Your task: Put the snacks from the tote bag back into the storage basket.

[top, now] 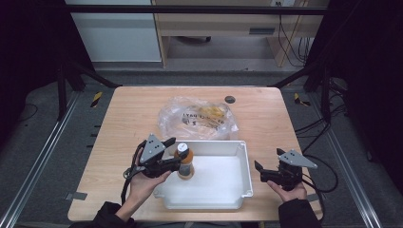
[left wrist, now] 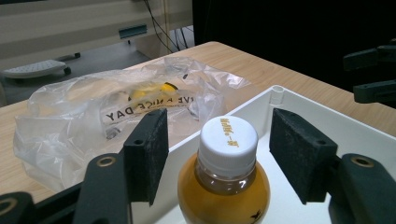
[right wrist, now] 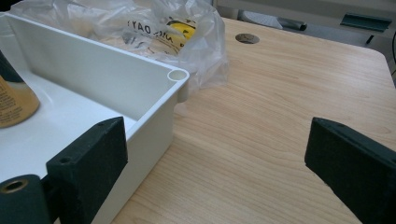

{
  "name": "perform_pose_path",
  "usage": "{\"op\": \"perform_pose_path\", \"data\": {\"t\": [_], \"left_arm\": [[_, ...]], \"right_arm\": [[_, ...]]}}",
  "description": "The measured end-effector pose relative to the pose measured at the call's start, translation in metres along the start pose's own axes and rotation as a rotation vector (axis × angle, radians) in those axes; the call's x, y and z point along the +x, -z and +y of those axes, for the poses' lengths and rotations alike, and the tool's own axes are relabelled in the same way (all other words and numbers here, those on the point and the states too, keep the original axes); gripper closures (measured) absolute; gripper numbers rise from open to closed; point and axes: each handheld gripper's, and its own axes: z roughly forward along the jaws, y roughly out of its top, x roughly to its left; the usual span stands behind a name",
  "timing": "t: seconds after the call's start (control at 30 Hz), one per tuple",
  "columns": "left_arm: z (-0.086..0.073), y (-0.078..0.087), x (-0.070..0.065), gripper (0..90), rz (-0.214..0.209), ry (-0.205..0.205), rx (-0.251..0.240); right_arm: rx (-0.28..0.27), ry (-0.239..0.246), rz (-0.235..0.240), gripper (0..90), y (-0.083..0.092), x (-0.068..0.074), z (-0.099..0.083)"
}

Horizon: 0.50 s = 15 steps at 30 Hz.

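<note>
A pale wood-grain worktop with rounded corners stands on a grey floor, framed by dark metal rails on both sides; beyond its far edge is a light wooden desk with cables hanging beside it. A round dark cable hole sits near the far edge of the worktop. A white plastic tray lies at the near middle, and a crumpled clear plastic bag with printed lettering and something yellow inside rests just behind it, touching the tray's far wall. A bottle of amber liquid with a white cap stands upright inside the tray at its left end. The left hand-held gripper has its jaws apart on either side of the bottle's cap, pads clear of it. The right hand-held gripper hovers just right of the tray, jaws wide apart with nothing between them.
</note>
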Motion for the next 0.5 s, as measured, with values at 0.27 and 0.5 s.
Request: {"op": "perform_pose_path", "data": {"t": [0.27,0.5], "left_arm": [[-0.004,0.01,0.01,34.0,-0.002,-0.009,0.009],[-0.012,0.021,0.023,32.8,0.028,-0.002,0.015]], "right_arm": [[-0.001,0.002,-0.004,6.0,0.0,-0.001,0.0],[0.001,0.004,-0.007,6.0,0.0,-0.001,0.0]]}}
